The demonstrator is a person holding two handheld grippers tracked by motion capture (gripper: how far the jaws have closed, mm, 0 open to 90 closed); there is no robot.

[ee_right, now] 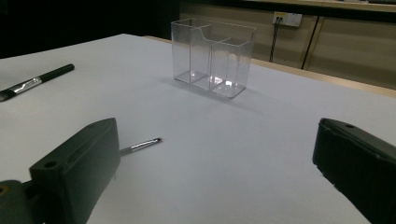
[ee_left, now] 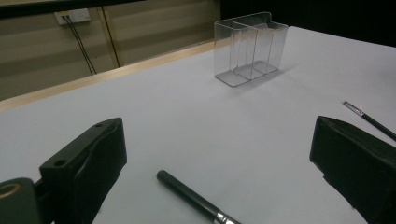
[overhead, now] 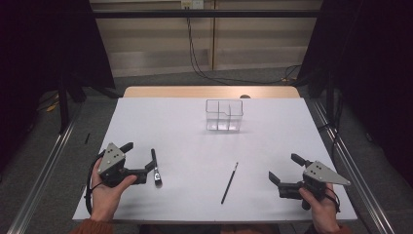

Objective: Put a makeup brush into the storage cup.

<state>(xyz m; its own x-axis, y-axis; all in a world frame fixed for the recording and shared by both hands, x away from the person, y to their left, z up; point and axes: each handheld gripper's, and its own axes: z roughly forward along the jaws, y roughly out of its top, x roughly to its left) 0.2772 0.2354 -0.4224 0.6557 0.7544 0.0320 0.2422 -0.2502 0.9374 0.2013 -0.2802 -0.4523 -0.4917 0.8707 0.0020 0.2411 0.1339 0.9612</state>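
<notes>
Left gripper (overhead: 138, 156) sits at 8 o'clock on the white table (overhead: 185, 141), jaws spread wide, gripping nothing; right gripper (overhead: 286, 169) at 4 o'clock, jaws likewise spread and empty. Thick black pen (overhead: 156, 167) with a silver band lies just beside the left gripper's jaw tips, its dark end between the jaws in the left gripper view. Thin black brush (overhead: 229, 183) with a silver ferrule lies at 6 o'clock, slightly tilted. Clear plastic organizer (overhead: 223, 115) stands upright at 12 o'clock, divided into compartments, all see-through with nothing inside.
</notes>
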